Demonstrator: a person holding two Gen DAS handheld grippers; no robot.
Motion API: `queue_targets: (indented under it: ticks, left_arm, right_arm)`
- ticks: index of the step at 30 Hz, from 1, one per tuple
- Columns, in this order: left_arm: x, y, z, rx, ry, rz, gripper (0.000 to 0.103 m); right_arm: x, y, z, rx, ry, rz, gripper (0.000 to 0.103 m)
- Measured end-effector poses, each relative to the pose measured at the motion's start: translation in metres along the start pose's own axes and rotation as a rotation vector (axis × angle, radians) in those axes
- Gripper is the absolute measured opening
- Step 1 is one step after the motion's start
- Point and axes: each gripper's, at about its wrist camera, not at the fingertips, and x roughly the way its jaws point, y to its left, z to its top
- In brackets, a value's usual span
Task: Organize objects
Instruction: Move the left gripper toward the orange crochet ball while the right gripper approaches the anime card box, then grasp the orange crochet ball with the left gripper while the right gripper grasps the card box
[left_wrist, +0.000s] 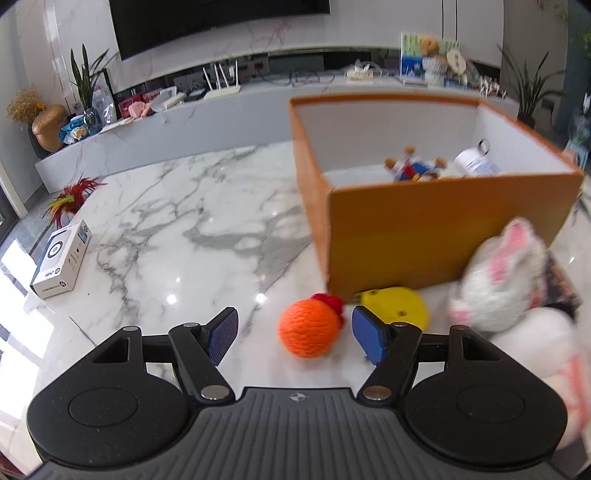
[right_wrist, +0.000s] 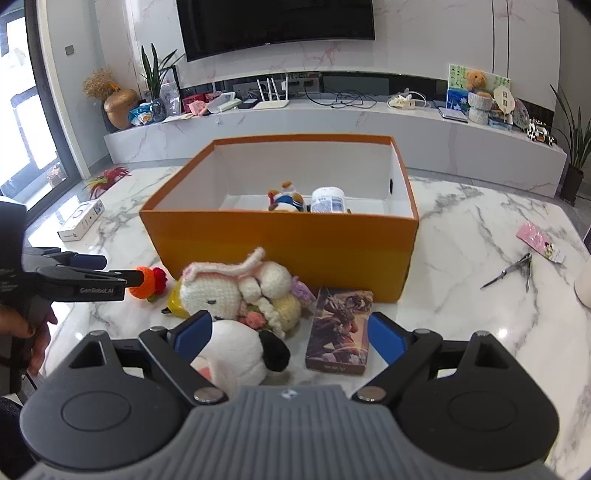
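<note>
An open orange box (right_wrist: 280, 240) (left_wrist: 436, 236) stands on the marble table; inside lie a small plush doll (right_wrist: 286, 199) and a white bottle (right_wrist: 328, 200). In front of it lie an orange yarn ball with a red tuft (left_wrist: 308, 328) (right_wrist: 146, 284), a yellow toy (left_wrist: 397, 304), a crocheted white rabbit (right_wrist: 229, 288) (left_wrist: 498, 284), a white plush with a black ear (right_wrist: 236, 360) and a card box (right_wrist: 340, 328). My left gripper (left_wrist: 295, 334) is open, its fingers either side of the yarn ball. My right gripper (right_wrist: 290, 338) is open, low over the white plush and card box.
A small white carton (left_wrist: 61, 258) and a feathered toy (left_wrist: 72, 197) sit at the table's left. Scissors (right_wrist: 511, 273) and a pink packet (right_wrist: 539, 242) lie at the right. A low TV cabinet (right_wrist: 332, 122) with clutter runs behind.
</note>
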Motion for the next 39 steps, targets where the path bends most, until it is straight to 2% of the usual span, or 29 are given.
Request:
queue_targets:
  ticks: [6,13,23,25,26,27,32,33,34,35,39]
  left_arm:
    - [0.026,0.009,-0.001,-0.024,0.027,-0.039,0.080]
    - [0.048,-0.002,-0.005,0.030,0.077,0.001,0.080]
    - [0.051,-0.005,-0.001,0.022,0.068,0.023,0.080]
    - [0.052,-0.004,0.000,0.019,0.070,0.021,0.080]
    - [0.052,-0.004,0.000,0.018,0.070,0.020,0.080]
    - [0.052,-0.004,0.000,0.019,0.069,0.020,0.080]
    - [0.054,-0.001,-0.001,0.010,0.064,0.018,0.080]
    - [0.054,-0.001,-0.001,0.002,0.064,0.014,0.079]
    - [0.054,0.001,-0.001,-0.009,0.064,-0.001,0.071]
    - [0.053,0.003,-0.001,-0.033,0.064,-0.035,0.049]
    - [0.051,0.011,0.000,-0.122,0.098,-0.078,0.048]
  right_arm:
    - [0.016,-0.013,-0.001,0.053,0.028,0.014,0.092]
    - [0.041,-0.035,-0.006,0.125,0.077,-0.002,0.092]
    - [0.093,-0.048,-0.012,0.176,0.157,-0.077,0.091]
    - [0.102,-0.048,-0.010,0.167,0.158,-0.093,0.087]
    - [0.107,-0.048,-0.009,0.161,0.165,-0.110,0.078]
    - [0.112,-0.048,-0.008,0.159,0.174,-0.116,0.075]
    - [0.125,-0.039,-0.009,0.081,0.188,-0.155,0.073]
    - [0.125,-0.037,-0.010,0.065,0.185,-0.158,0.067]
    - [0.124,-0.035,-0.010,0.052,0.180,-0.158,0.061]
    - [0.124,-0.033,-0.010,0.046,0.182,-0.165,0.061]
    - [0.119,-0.038,-0.012,0.070,0.185,-0.155,0.060]
